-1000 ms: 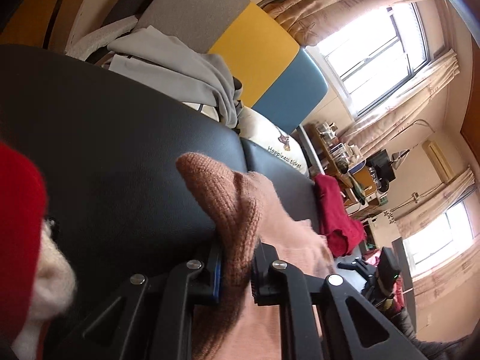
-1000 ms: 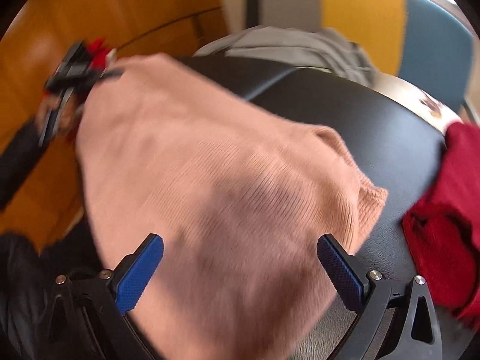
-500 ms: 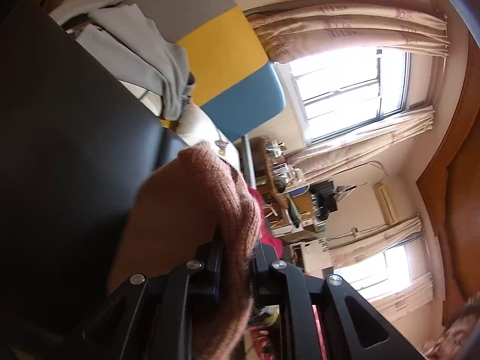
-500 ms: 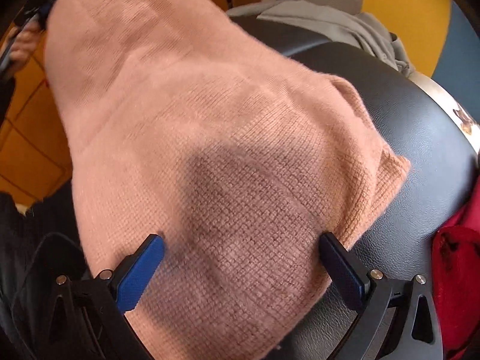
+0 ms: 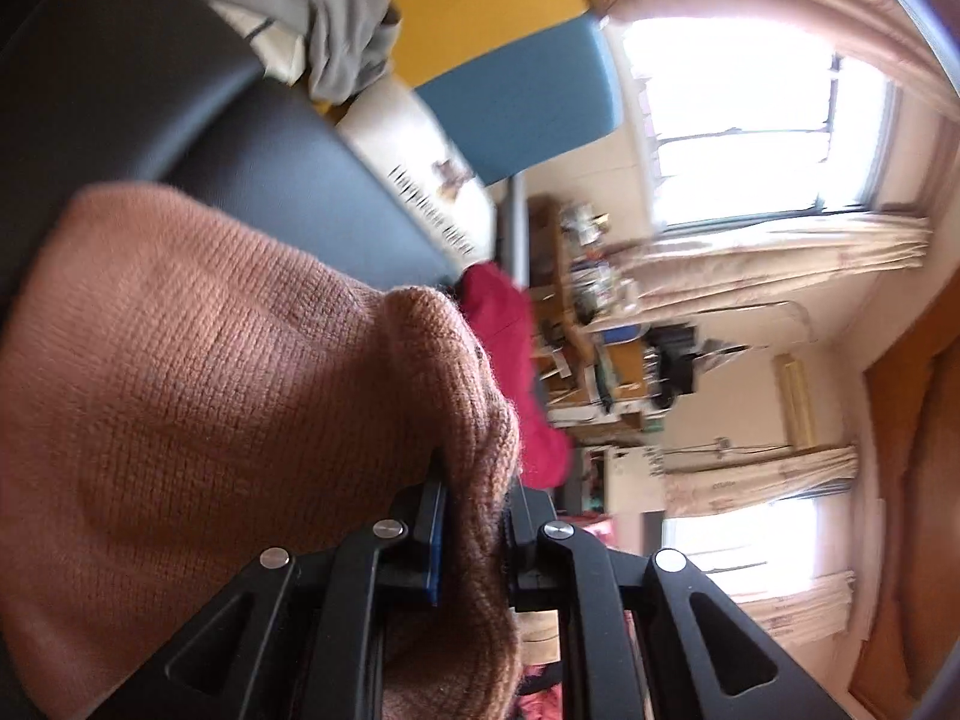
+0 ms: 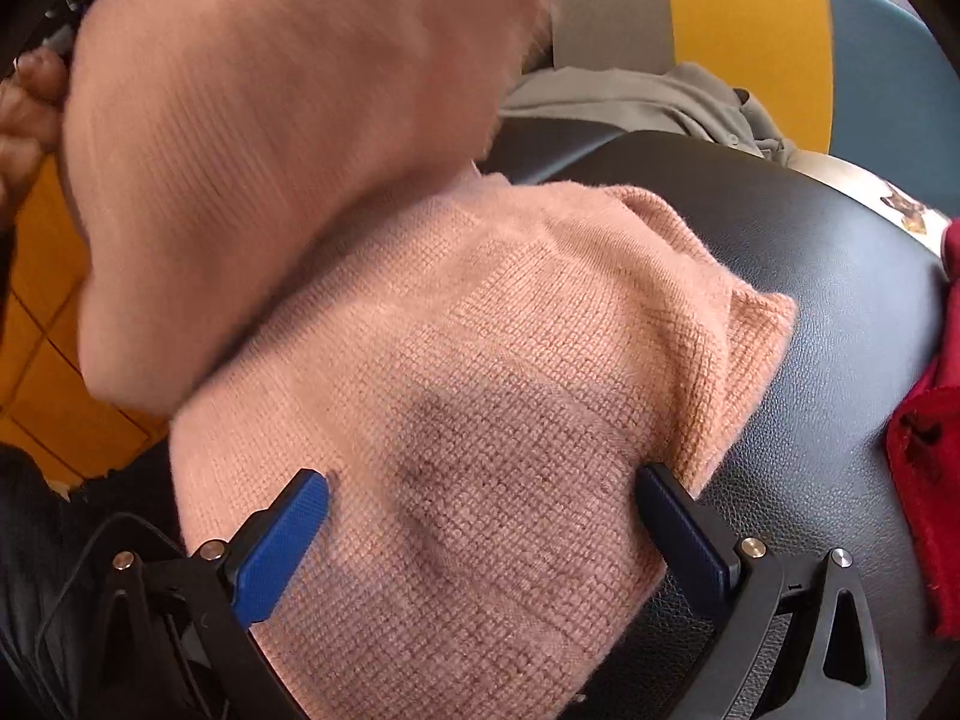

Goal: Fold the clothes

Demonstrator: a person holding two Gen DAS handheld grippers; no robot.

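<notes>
A pink knitted sweater (image 6: 480, 372) lies on the black leather surface (image 6: 840, 276). Its left part (image 6: 288, 120) is lifted and folding over toward the right, blurred with motion. In the left wrist view my left gripper (image 5: 474, 516) is shut on a bunched edge of that sweater (image 5: 210, 396). My right gripper (image 6: 480, 516) hovers low over the flat part of the sweater, its blue-padded fingers (image 6: 282, 540) wide apart with the knit under them, gripping nothing. A hand (image 6: 24, 102) shows at the left edge.
A red garment (image 6: 924, 468) lies at the right on the black surface, also seen as red cloth (image 5: 510, 360). A grey garment (image 6: 660, 102) is heaped at the back against grey, yellow and blue cushions (image 6: 750, 30). Shelves and windows lie beyond.
My left gripper has swung the sweater's edge up and across over the flat part. My right gripper has sunk closer to the knit.
</notes>
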